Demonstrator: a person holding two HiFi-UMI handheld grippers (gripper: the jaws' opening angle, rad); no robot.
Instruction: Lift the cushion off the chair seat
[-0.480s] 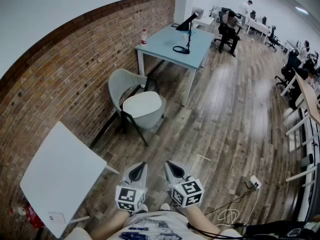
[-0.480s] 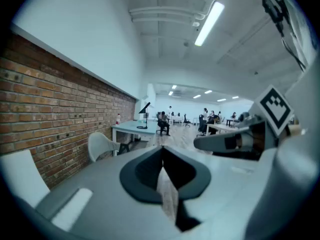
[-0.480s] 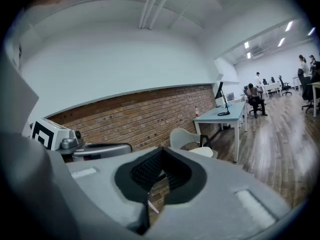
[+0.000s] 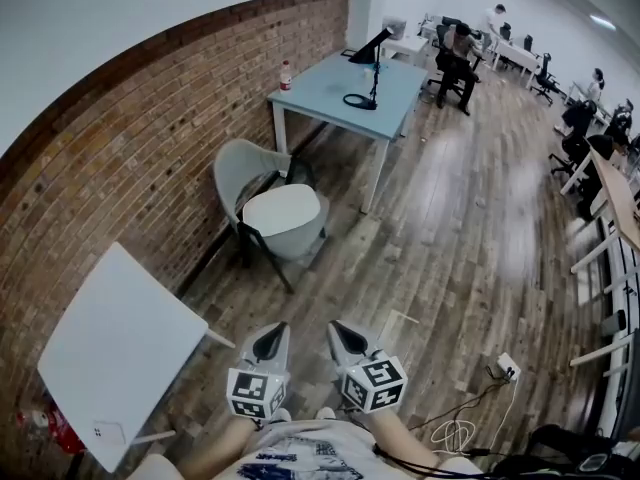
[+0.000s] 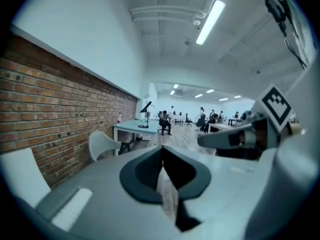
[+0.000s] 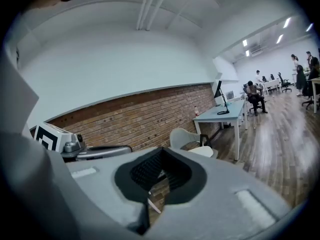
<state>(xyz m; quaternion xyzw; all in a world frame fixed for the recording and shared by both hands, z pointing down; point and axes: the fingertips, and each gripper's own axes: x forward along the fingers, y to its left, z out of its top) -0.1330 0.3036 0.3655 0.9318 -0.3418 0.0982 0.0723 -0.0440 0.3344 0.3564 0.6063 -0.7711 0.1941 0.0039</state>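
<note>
No legible text, label, number or brand on anything here.

Both tongs, left [image 4: 272, 343] and right [image 4: 347, 340], closed, empty, side by side.

**A:** Open-plan office, this one, no question. Look to the far end: people [image 4: 458, 48] sitting at rows of counters [image 4: 520, 53], on wheeled office chairs [image 4: 546, 76].

**B:** And another long counter [image 4: 612, 193] runs down the right side, with more people seated by it. Strip lights [image 5: 212, 19] along the ceiling as well.

**A:** Over on the left there's a bare brick wall [image 4: 150, 138]. Against it stands a pale blue counter [image 4: 330, 86] with a black stand [image 4: 372, 68] and a bottle [image 4: 286, 74] on top.

**B:** Wood plank floor [image 4: 470, 228] right through the room. And near right, a power strip [image 4: 510, 365] lies on the boards with loose cords [image 4: 460, 430] beside it.
</note>
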